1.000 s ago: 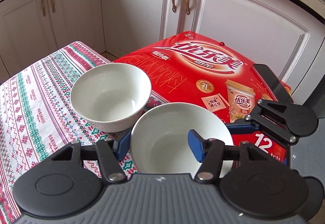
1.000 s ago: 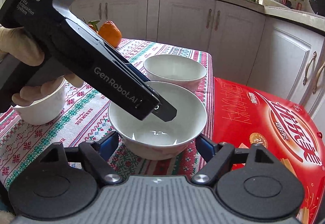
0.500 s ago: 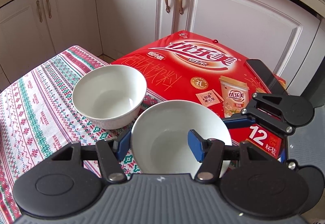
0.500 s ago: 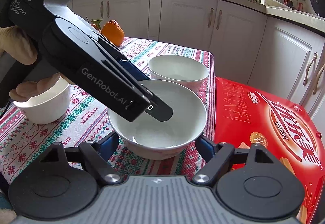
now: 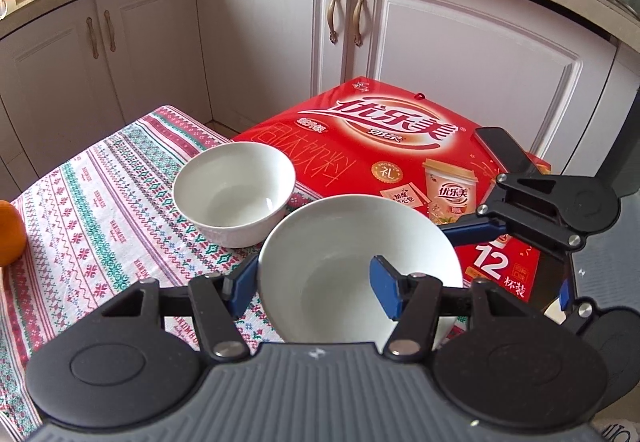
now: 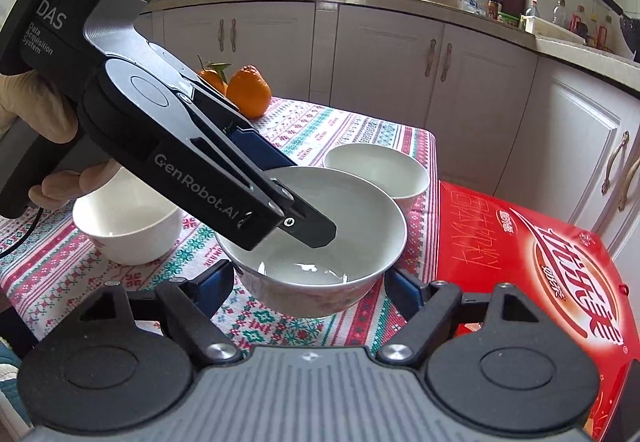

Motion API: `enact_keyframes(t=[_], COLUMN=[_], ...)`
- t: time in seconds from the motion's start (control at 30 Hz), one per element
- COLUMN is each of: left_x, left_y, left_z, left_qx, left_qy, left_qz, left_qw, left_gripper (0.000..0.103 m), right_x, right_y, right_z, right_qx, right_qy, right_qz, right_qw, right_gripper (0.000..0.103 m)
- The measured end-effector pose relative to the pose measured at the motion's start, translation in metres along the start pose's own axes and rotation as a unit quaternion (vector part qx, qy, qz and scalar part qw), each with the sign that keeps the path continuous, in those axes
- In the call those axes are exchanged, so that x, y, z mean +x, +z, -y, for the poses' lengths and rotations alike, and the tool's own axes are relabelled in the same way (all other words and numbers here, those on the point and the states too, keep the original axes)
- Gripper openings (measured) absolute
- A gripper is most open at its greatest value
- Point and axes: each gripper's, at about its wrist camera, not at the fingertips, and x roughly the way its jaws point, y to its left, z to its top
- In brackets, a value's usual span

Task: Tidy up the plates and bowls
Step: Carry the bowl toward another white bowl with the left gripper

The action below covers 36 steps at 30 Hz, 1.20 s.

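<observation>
My left gripper (image 5: 314,284) is shut on the rim of a white bowl (image 5: 352,254), one finger inside and one outside, and holds it lifted above the patterned tablecloth (image 5: 92,209). In the right wrist view this bowl (image 6: 320,242) hangs tilted off the cloth with the left gripper's fingers (image 6: 296,217) on its rim. A second white bowl (image 5: 234,193) stands on the table just beyond; it shows in the right wrist view (image 6: 376,169) too. A third white bowl (image 6: 128,217) stands at the left. My right gripper (image 6: 310,282) is open, its fingers either side of the held bowl, apart from it.
A red drinks carton (image 5: 384,157) lies beside the table at the right, with a dark phone (image 5: 504,149) on it. Oranges (image 6: 248,89) sit at the table's far end. White kitchen cabinets (image 5: 280,33) stand behind.
My left gripper has raised the bowl off the cloth and tilted it. The right gripper has stayed open around it.
</observation>
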Motion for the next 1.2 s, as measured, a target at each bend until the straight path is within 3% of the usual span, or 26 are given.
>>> enact_keyframes(t=[0.47,0.83,1.2], left_x=[-0.049,-0.086,-0.097], left_y=[-0.024,-0.046,-0.069], left_z=[-0.018,-0.046,-0.067], left_qx=[-0.025,-0.055,-0.089], left_qy=[0.036,0.076,0.095], left_qz=[0.02,0.03,0.027], left_qw=[0.9988,0.9951,0.9912], left_gripper=[0.06,0.06,0.06], right_x=[-0.009,0.007,0.027], right_y=[0.019,0.043,0.052], right_z=[-0.038,-0.073,-0.095], right_qx=[-0.031,-0.053,-0.061], right_qy=[0.033,0.078,0.114], right_qz=[0.017,0.022,0.008], right_qw=[0.999,0.995,0.992], right_gripper=[0.086,0.086,0.086])
